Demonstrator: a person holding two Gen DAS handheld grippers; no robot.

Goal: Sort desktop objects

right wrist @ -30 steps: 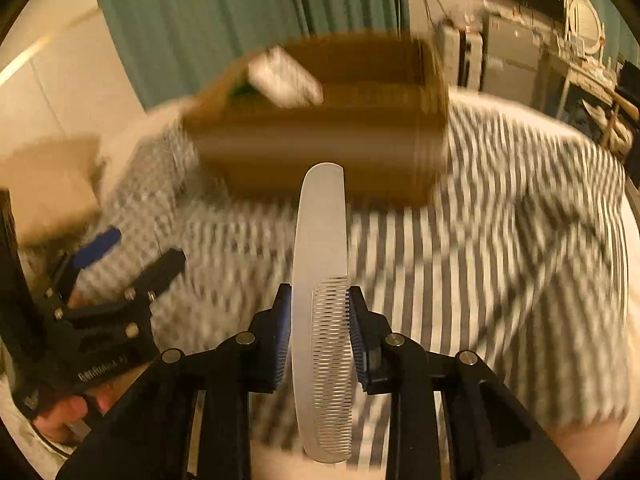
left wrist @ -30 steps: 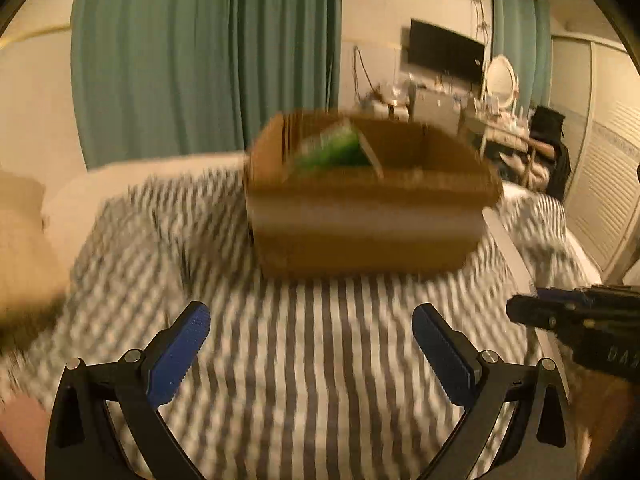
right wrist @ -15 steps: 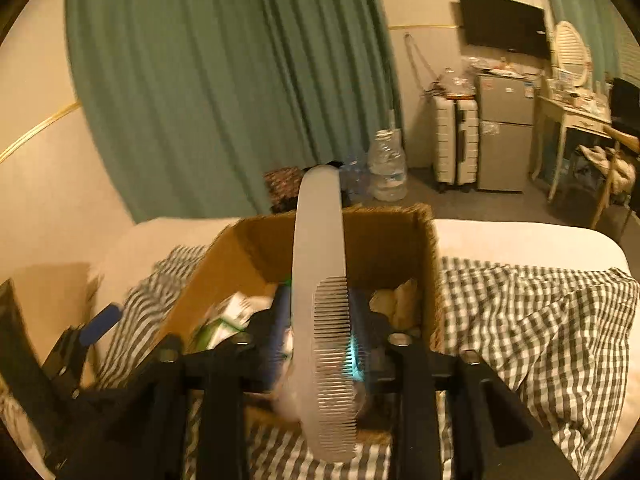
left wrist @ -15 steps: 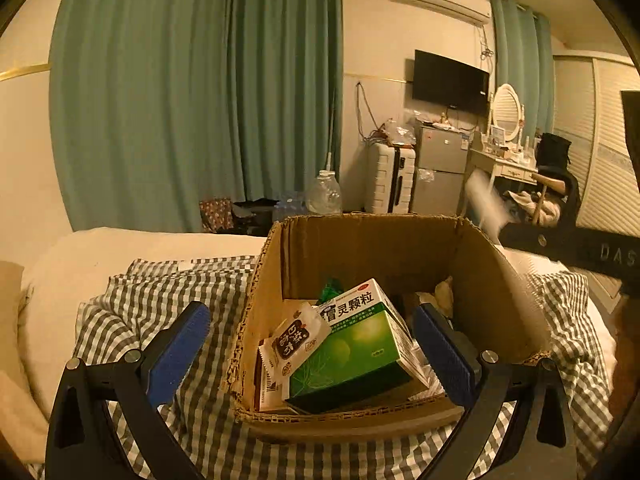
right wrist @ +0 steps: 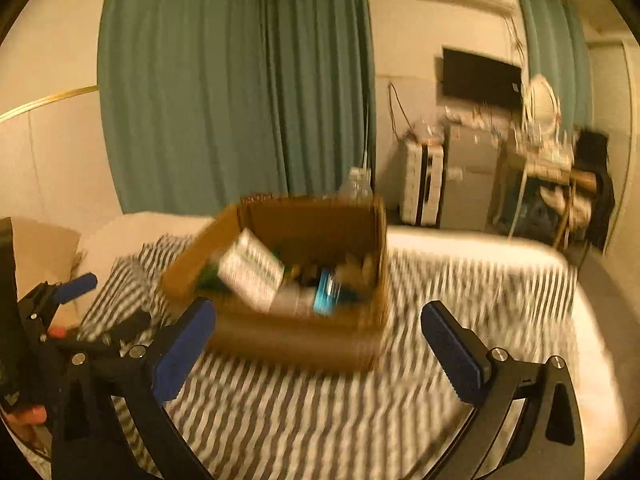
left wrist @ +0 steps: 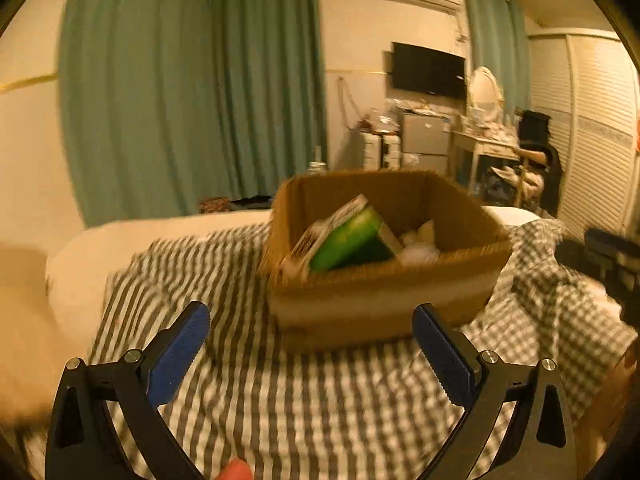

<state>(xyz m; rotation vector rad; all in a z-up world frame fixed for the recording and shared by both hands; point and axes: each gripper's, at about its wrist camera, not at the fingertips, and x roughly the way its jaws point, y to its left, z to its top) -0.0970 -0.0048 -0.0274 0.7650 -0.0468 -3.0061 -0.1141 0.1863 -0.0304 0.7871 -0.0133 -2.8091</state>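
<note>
A brown cardboard box point(left wrist: 380, 300) stands on the checked bedspread point(left wrist: 280, 400); it also shows in the right wrist view point(right wrist: 296, 340). Inside it lie a green and white medicine carton point(left wrist: 348, 236), small packets and a blue-labelled item point(right wrist: 326, 292). My left gripper point(left wrist: 312, 352) is open and empty in front of the box. My right gripper point(right wrist: 320, 348) is open and empty, also in front of the box. The left gripper appears at the left of the right wrist view point(right wrist: 60, 320). Both views are motion-blurred. No comb is visible.
The bed has a cream pillow point(left wrist: 24, 320) at the left. Green curtains point(left wrist: 192, 100) hang behind. A TV point(left wrist: 428, 70), small fridge point(right wrist: 468, 184), dressing table point(left wrist: 492, 148) and louvred wardrobe point(left wrist: 592, 140) stand at the right.
The right gripper held a white comb over the box; now its jaws are open and the comb is gone. Both grippers have drawn back from the box.
</note>
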